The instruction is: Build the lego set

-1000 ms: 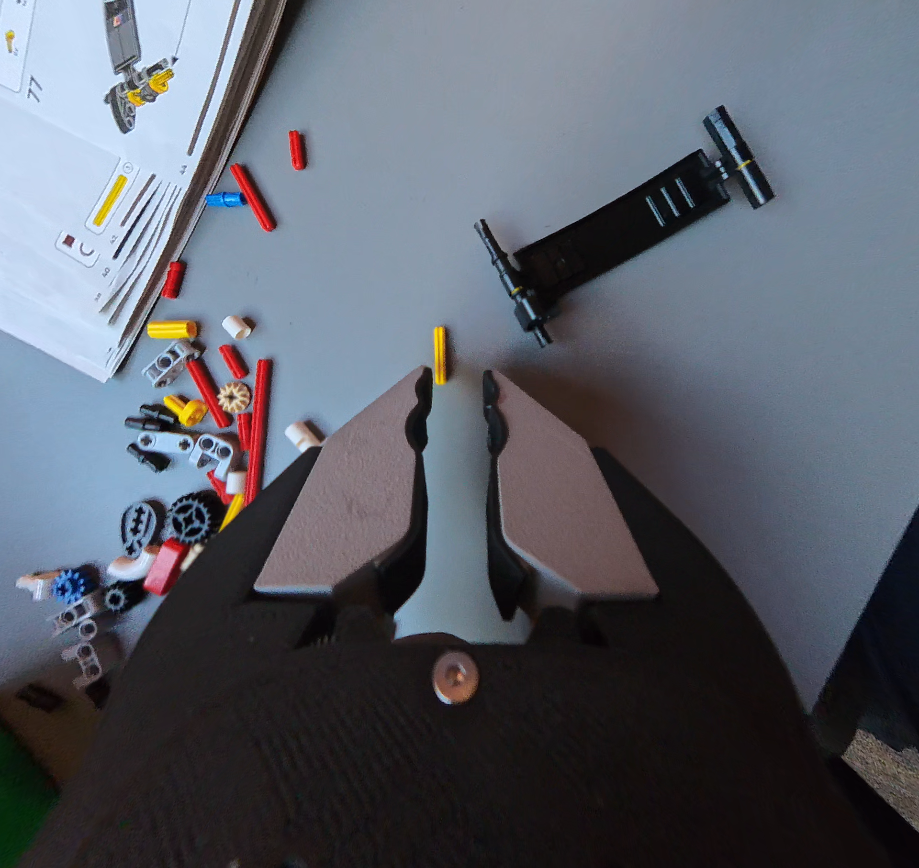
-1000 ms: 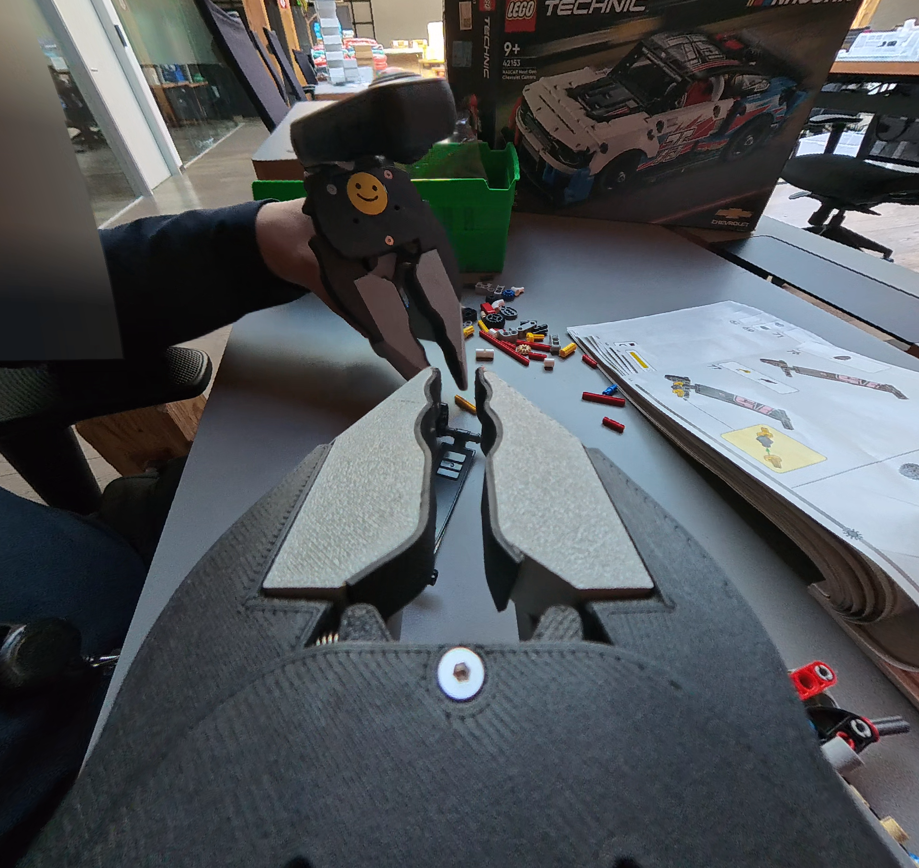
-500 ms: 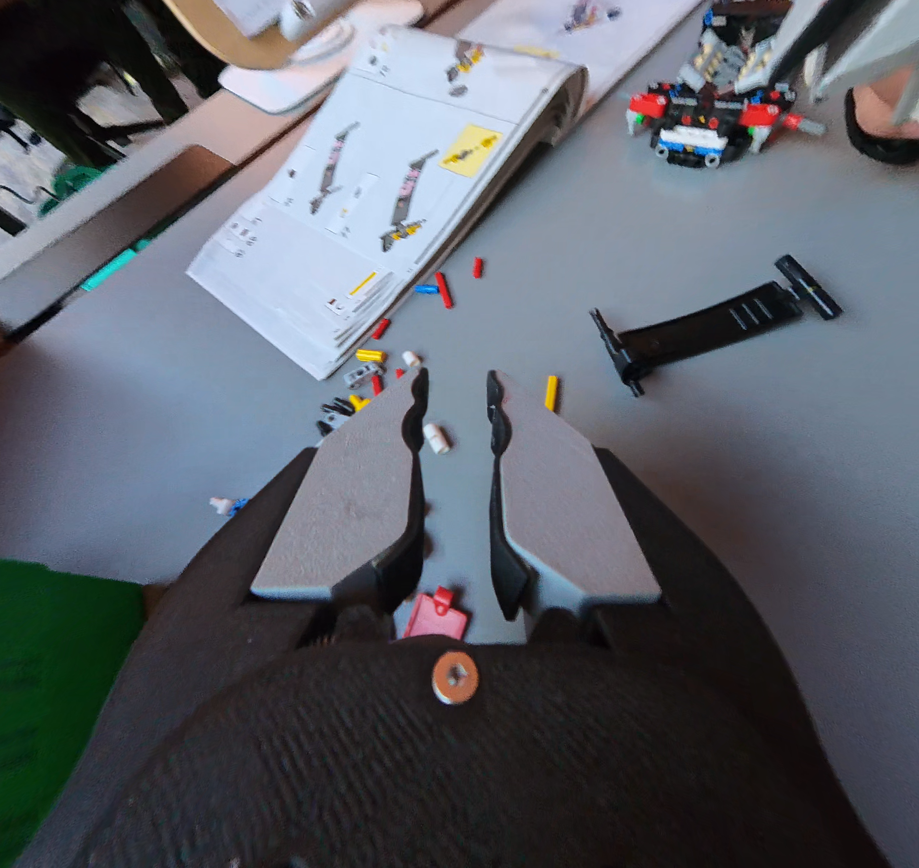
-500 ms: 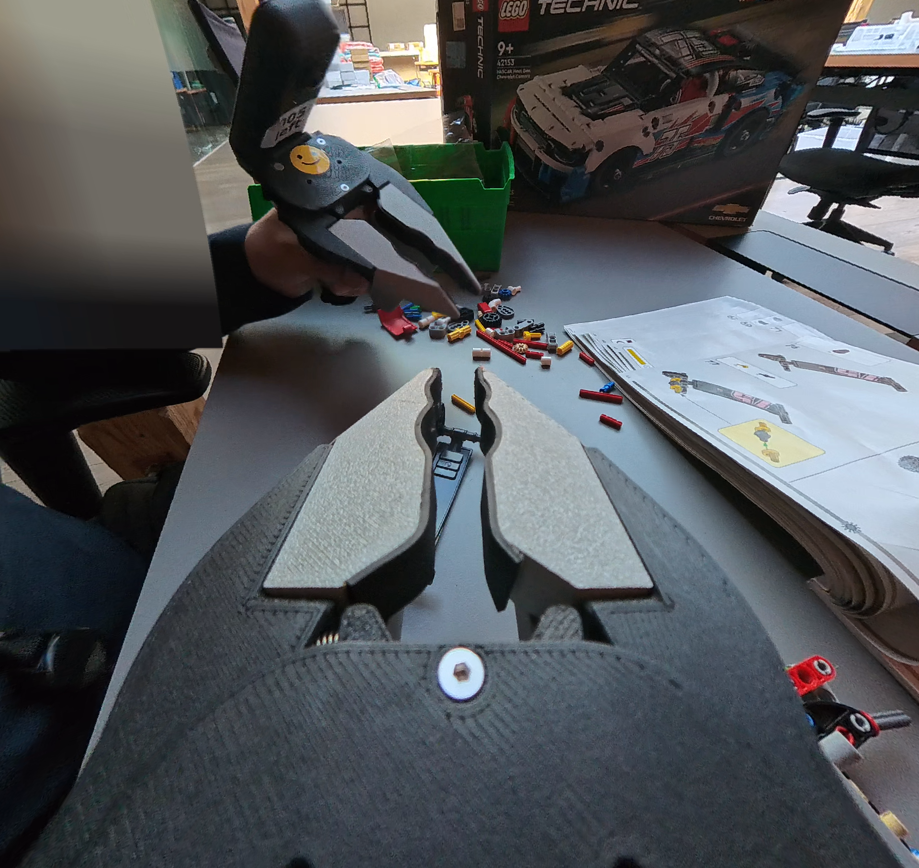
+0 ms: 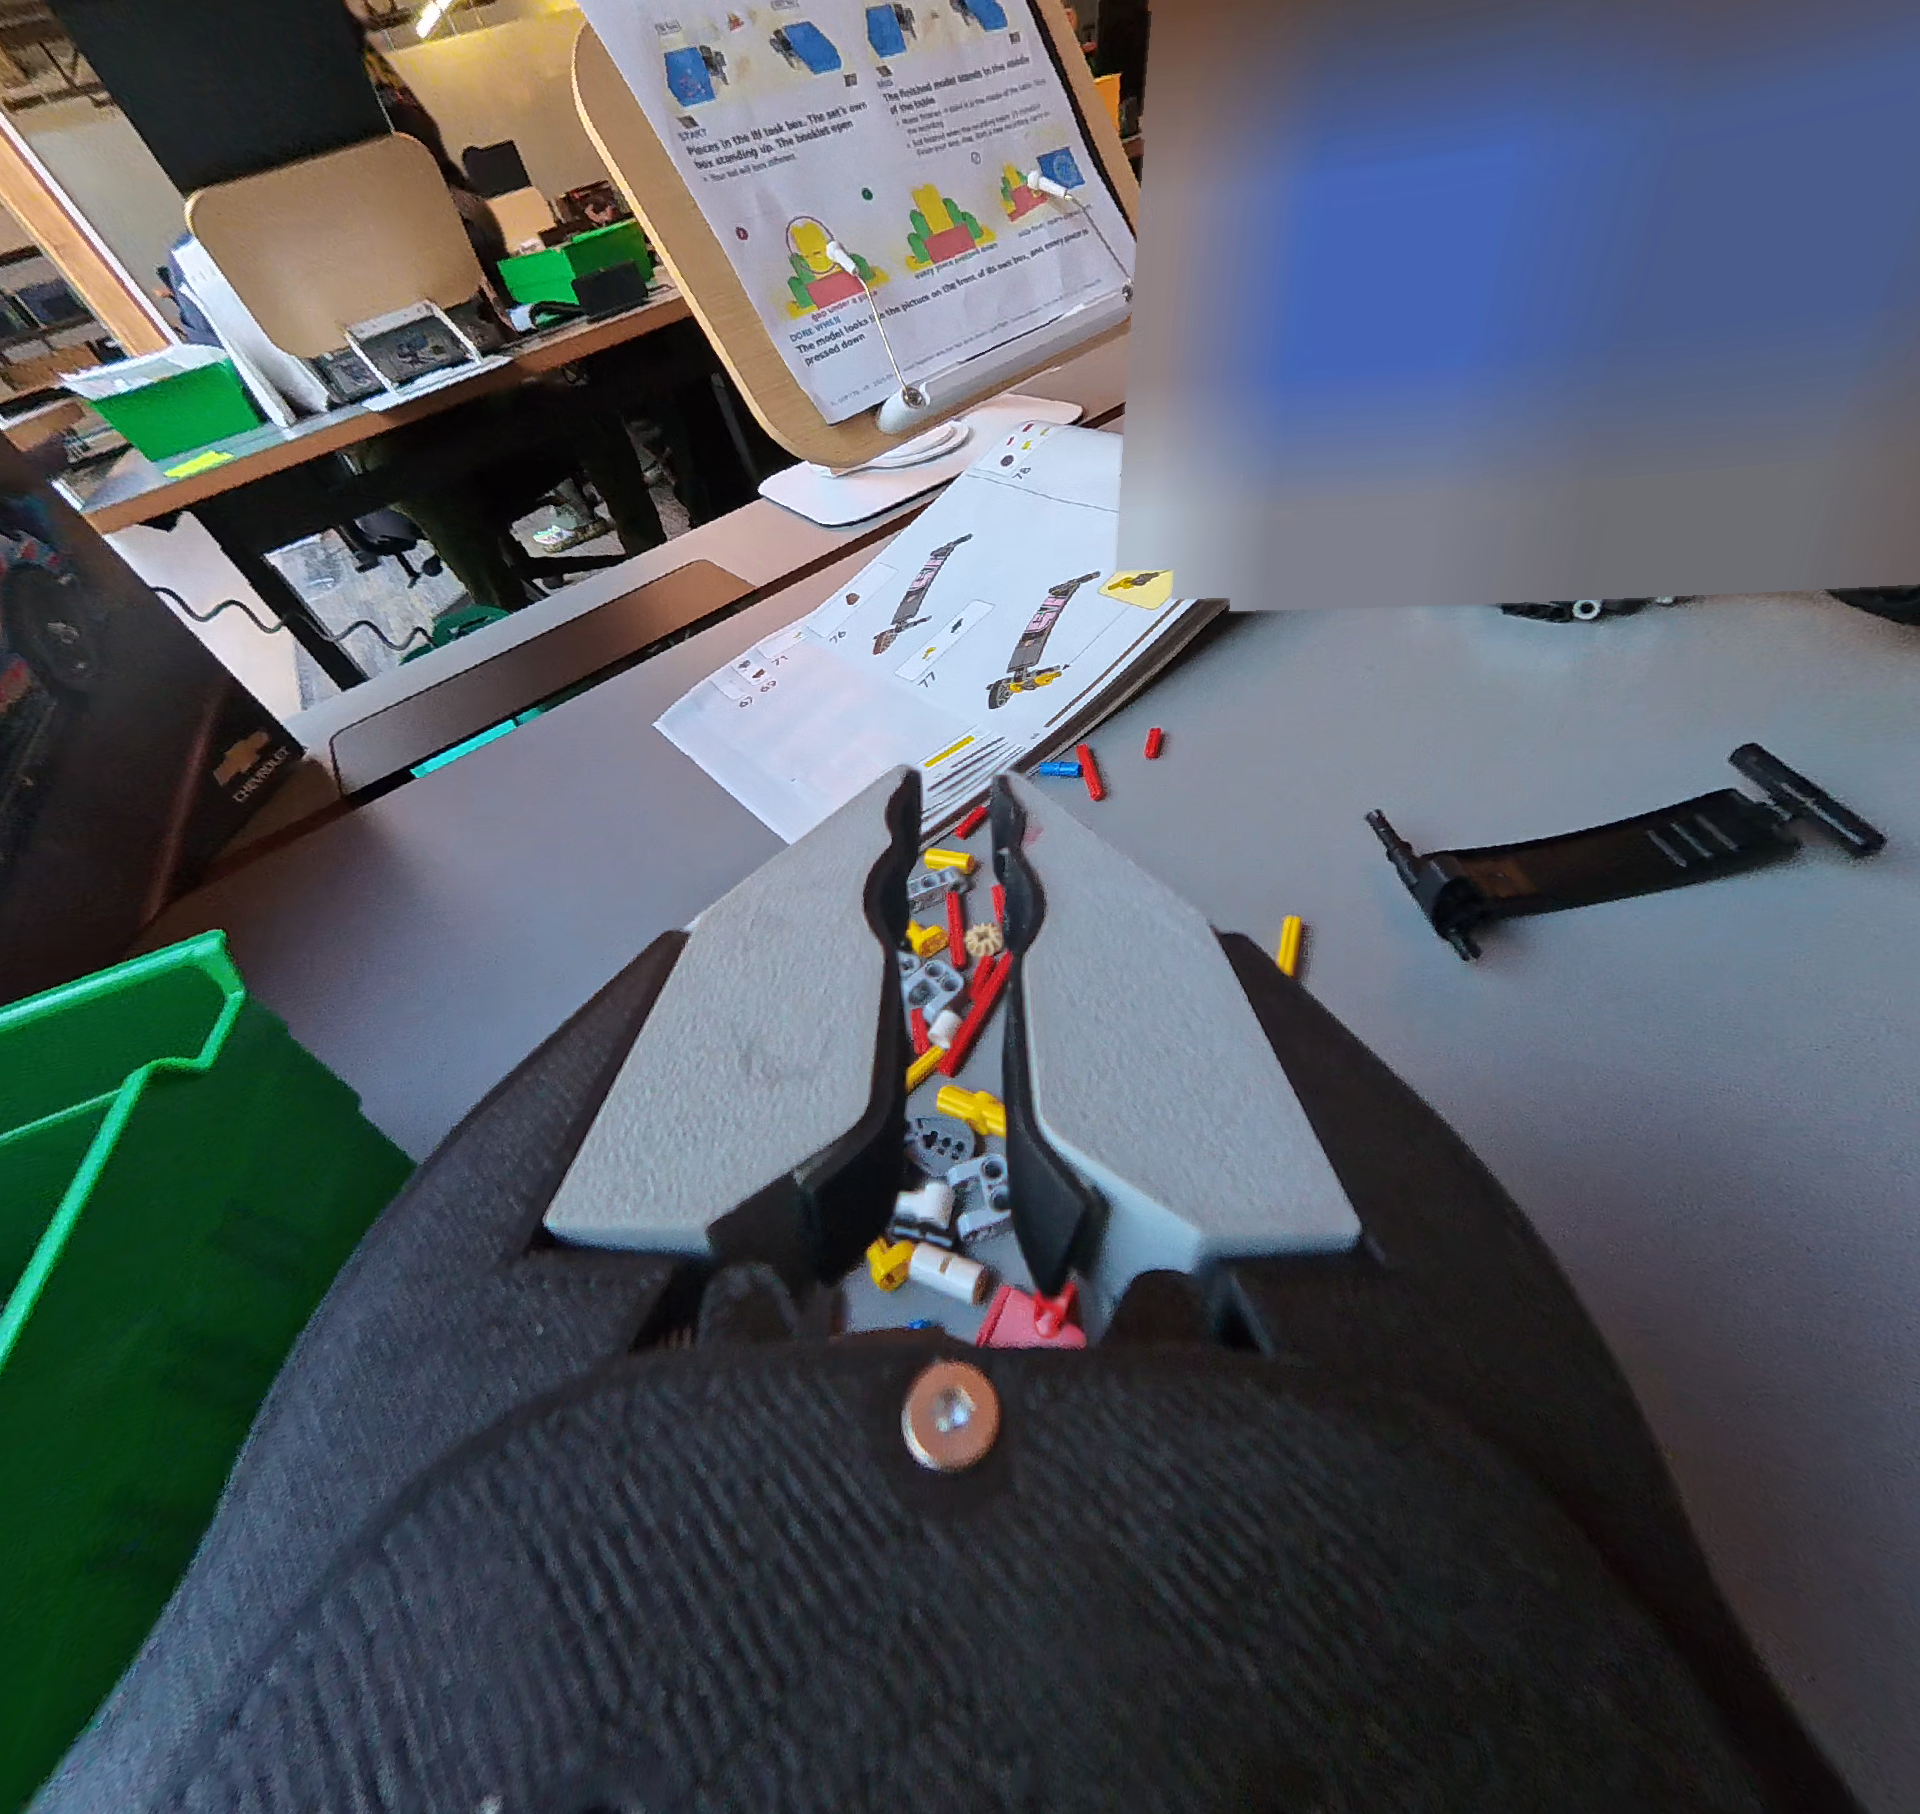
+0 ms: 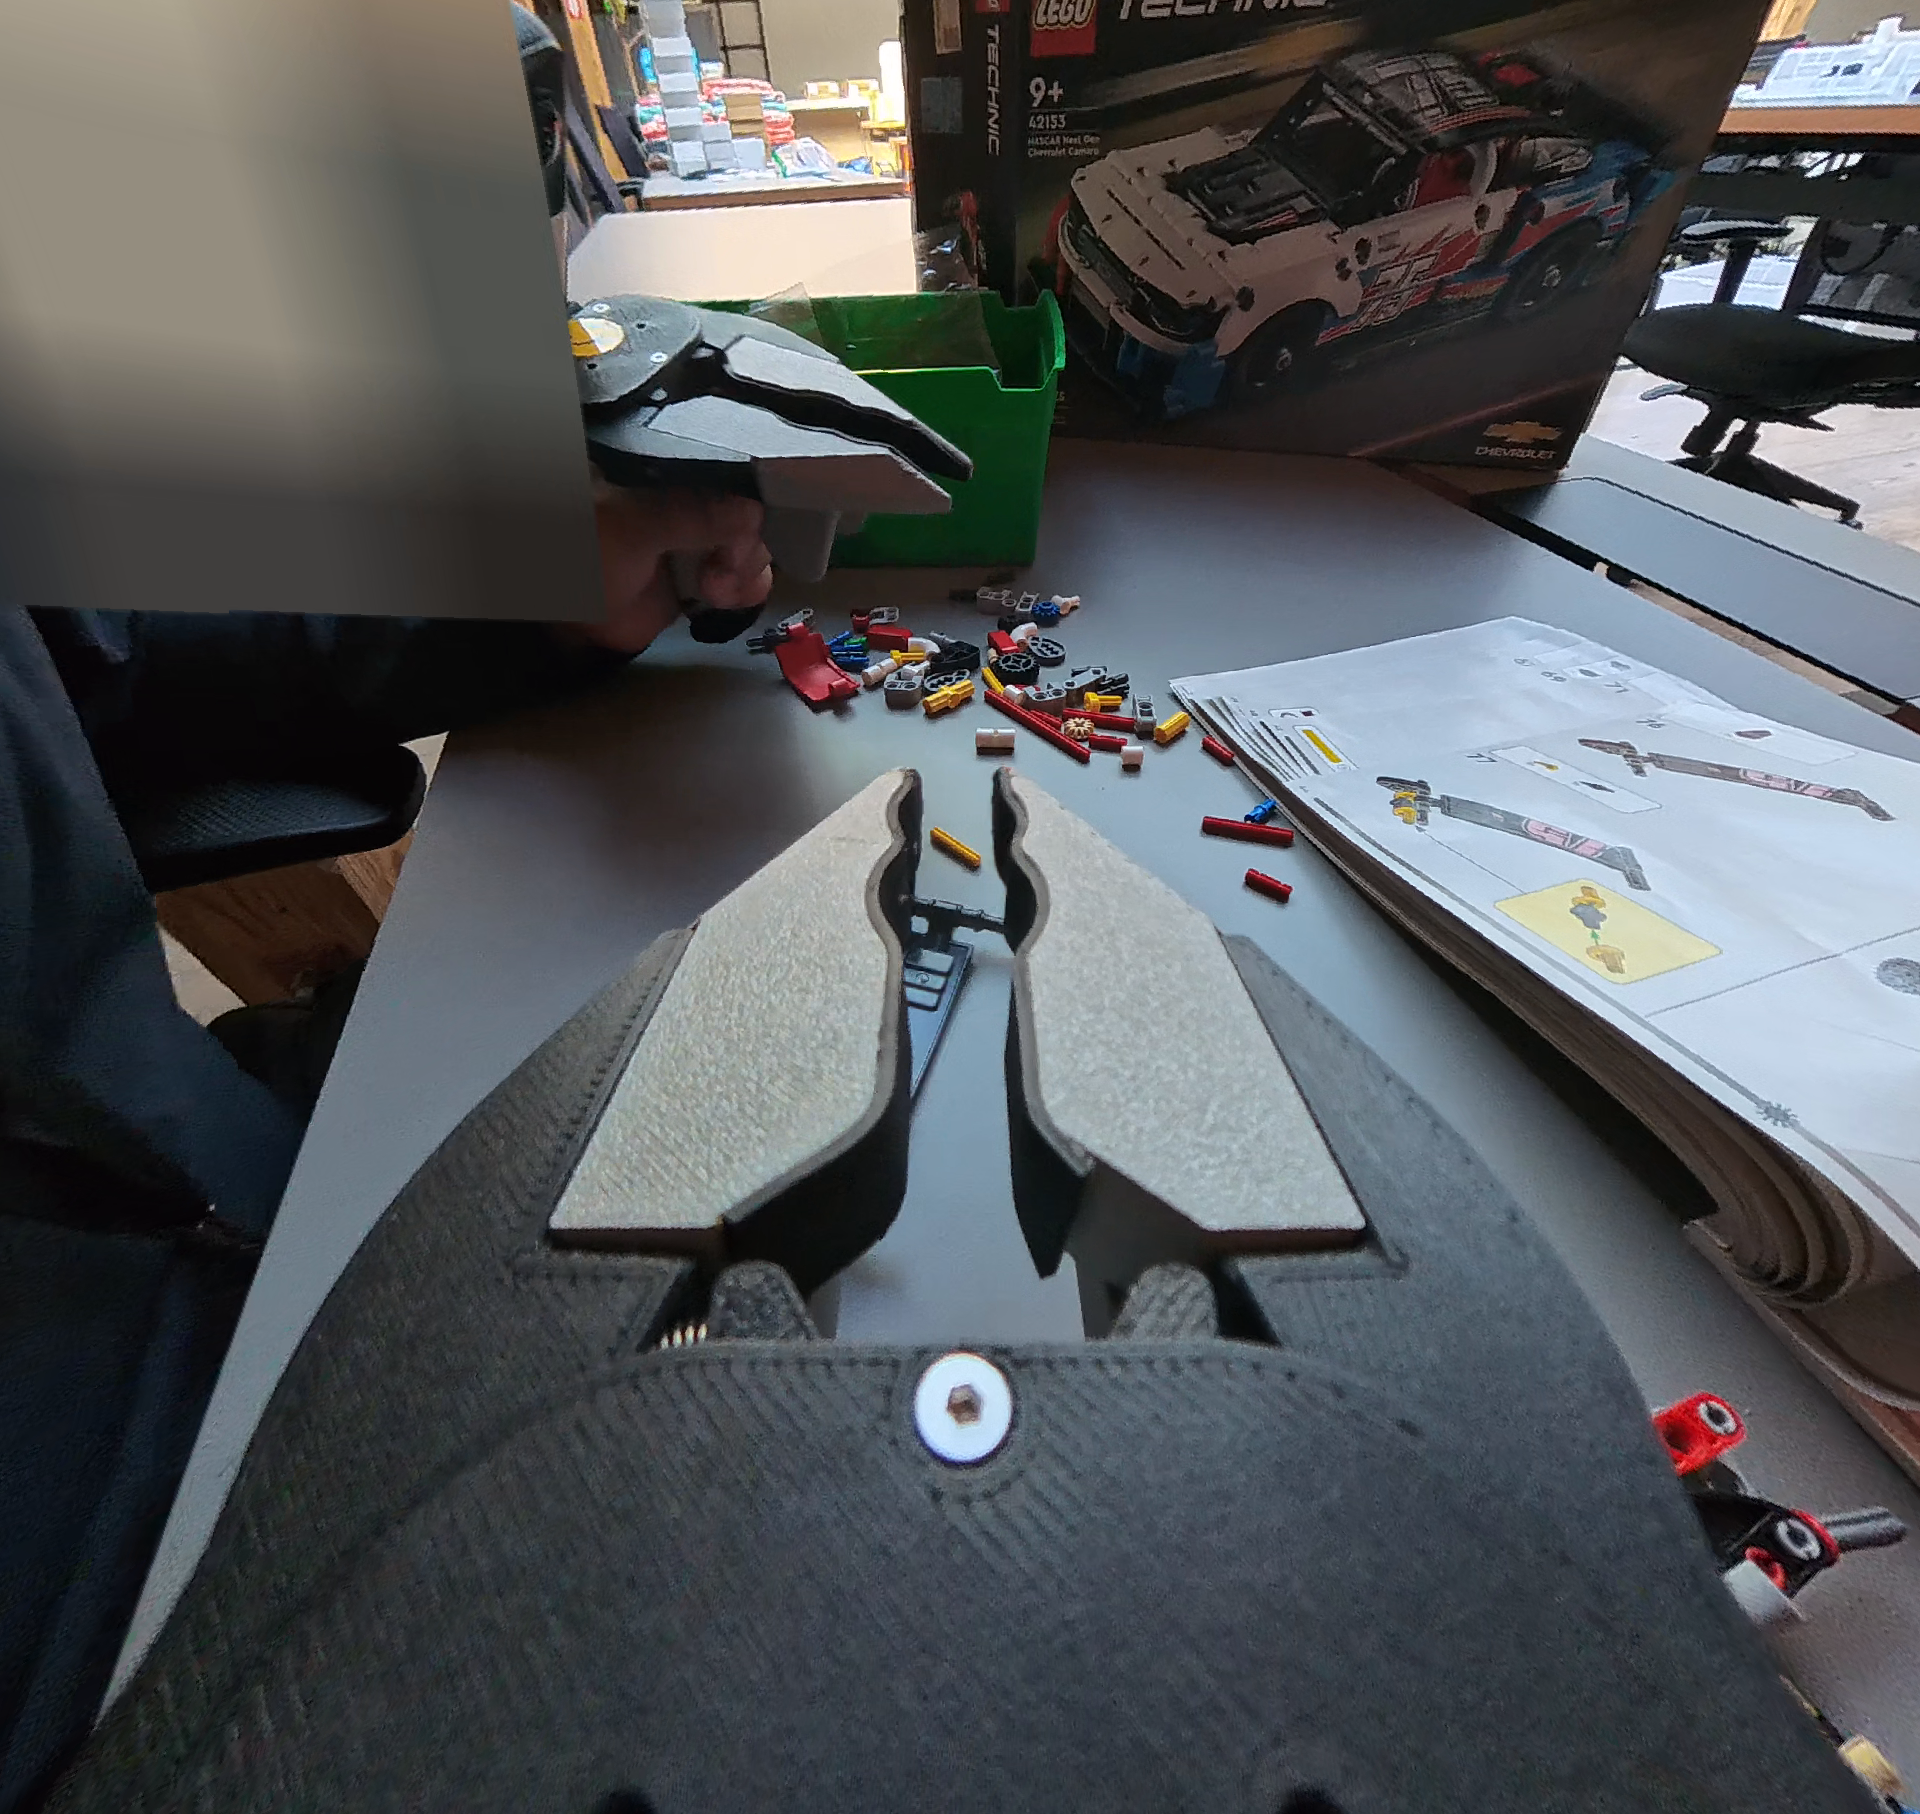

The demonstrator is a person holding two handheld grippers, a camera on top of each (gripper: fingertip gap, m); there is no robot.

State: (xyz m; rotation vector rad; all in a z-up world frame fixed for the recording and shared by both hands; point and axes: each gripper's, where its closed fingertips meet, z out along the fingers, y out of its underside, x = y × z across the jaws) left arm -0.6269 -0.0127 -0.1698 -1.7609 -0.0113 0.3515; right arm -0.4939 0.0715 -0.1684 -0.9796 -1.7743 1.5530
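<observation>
Left jaws: my left gripper (image 5: 956, 798) is released. A narrow slit shows between the wavy black pads and nothing is in it. It is held above the table, not touching anything.
Under left jaws: a scatter of small plastic parts (image 6: 997, 673). It holds red rods, yellow pins, grey connectors, black gears, a tan cog and a curved red panel.
Right jaws: my right gripper (image 6: 956, 788) is also released, with the same narrow slit and grainy grey finger faces. It grasps nothing.
Black assembly: a long flat black strip (image 5: 1621, 850) with a crossbar at each end lies flat on the table. From the right wrist it shows through the slit, but the left view shows it lying alone with no pad on it.
Yellow axle: a short ridged stick (image 6: 954, 847) lies loose just beyond the right tips, near the strip's end.
Table: matte grey and smooth (image 6: 623, 829). There is open surface on the left of the right wrist view, towards the near edge.
Booklet: a thick open stack of paper (image 6: 1558, 829) bounds the right side. Red pins and a blue pin lie at its edge.
Far edge: a green plastic bin (image 6: 956, 414) stands beside a tall glossy cardboard box (image 6: 1299, 185).
Near right corner: part of a built model in red, black and white (image 6: 1756, 1525).
</observation>
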